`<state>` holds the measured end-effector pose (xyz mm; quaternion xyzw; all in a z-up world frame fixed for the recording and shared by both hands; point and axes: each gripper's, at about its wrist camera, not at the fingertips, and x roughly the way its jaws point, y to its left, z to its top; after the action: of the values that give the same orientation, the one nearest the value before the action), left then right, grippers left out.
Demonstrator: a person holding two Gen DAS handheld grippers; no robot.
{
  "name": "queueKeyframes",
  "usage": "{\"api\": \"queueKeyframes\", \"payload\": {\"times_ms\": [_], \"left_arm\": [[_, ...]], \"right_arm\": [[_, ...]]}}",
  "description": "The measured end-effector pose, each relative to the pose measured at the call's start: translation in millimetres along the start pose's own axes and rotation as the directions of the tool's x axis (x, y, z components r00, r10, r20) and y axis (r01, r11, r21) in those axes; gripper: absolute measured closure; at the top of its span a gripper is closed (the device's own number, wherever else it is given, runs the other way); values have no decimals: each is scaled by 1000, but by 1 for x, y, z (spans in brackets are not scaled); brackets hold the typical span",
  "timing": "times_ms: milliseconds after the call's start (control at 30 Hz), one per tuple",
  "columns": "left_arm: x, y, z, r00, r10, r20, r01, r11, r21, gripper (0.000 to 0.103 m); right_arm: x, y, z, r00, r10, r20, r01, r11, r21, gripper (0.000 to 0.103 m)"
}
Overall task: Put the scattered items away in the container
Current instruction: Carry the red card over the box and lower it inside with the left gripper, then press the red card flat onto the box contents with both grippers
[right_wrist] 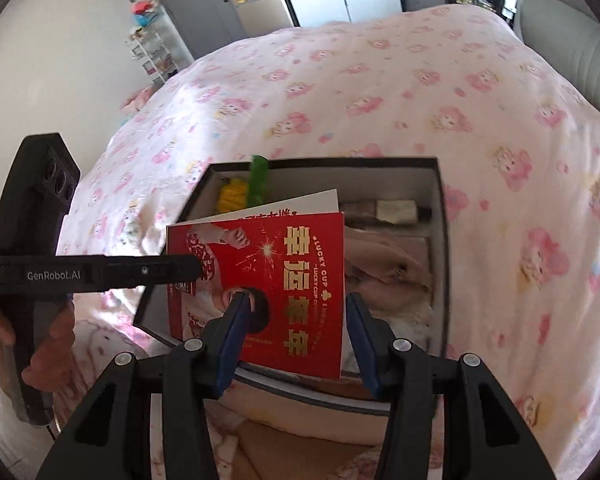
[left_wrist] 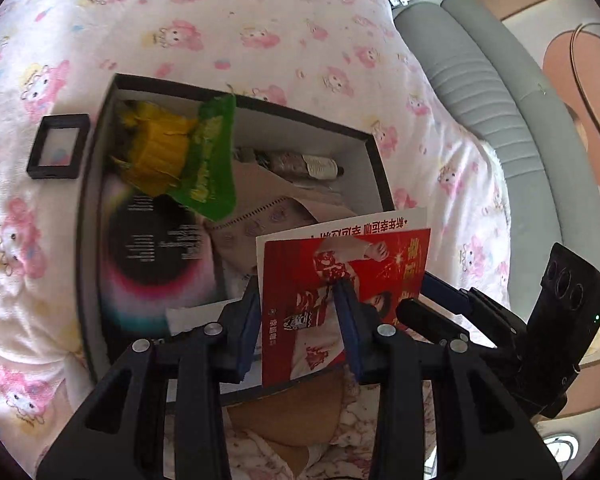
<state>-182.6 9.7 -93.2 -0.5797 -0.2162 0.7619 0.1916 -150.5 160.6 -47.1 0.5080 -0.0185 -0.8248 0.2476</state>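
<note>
Light, bendy, glossy red printed card (right_wrist: 276, 280) at frame centre, pinched by the left gripper (left_wrist: 300, 312) over the dark-rimmed box (right_wrist: 440, 216), suits an edge grip; the right gripper (right_wrist: 296, 340) gapes wide.

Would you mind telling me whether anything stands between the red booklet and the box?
Nothing visible: the box is open-topped and the red booklet hangs over its near side, above the beige cloth inside.
</note>
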Motion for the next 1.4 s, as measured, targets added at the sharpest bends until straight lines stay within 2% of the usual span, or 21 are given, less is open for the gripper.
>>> {"api": "queueKeyframes", "payload": {"times_ms": [100,200,367,467,600,700,800,967,1000,1100,1267,1400], "left_arm": [[37,-7,2,999,26,-37,-25,1000,17,68],[54,1,1,997,1,-75,-3,1000,-17,68],[67,10,-2,993,63,-104,-66,997,-26,68],[71,15,0,991,53,-120,-60,997,-55,68],[72,12,2,992,86,-93,-92,994,-58,68],[70,9,9,991,122,-56,-125,990,-60,68],[72,-2,27,991,125,-44,-127,990,-55,69],[92,-12,32,974,220,-55,-221,975,-20,69],[97,-9,32,974,213,-72,-216,976,-31,69],[103,-3,32,992,84,-96,-91,993,-76,69],[92,-7,33,991,133,-23,-134,989,-62,68],[93,-5,24,987,156,-41,-159,984,-83,67]], "right_arm": [[12,-22,-17,999,-33,-41,35,998,46,58],[25,-37,-25,996,-46,-79,51,997,62,58],[39,-38,-29,995,-15,-103,23,997,79,58],[42,-34,-31,994,-39,-103,46,997,69,58],[31,-35,-31,993,-94,-70,98,993,60,58],[21,-43,-24,995,-95,-40,98,991,93,58],[26,-45,-4,997,-66,-33,68,995,77,58],[60,-33,17,990,-116,-80,116,993,2,58],[67,-32,18,987,-131,-92,131,991,-5,58],[81,-35,23,982,-151,-112,155,988,27,58],[96,-32,32,982,-146,-120,151,988,29,58],[107,-23,30,961,-243,-128,240,970,-36,58]]}}
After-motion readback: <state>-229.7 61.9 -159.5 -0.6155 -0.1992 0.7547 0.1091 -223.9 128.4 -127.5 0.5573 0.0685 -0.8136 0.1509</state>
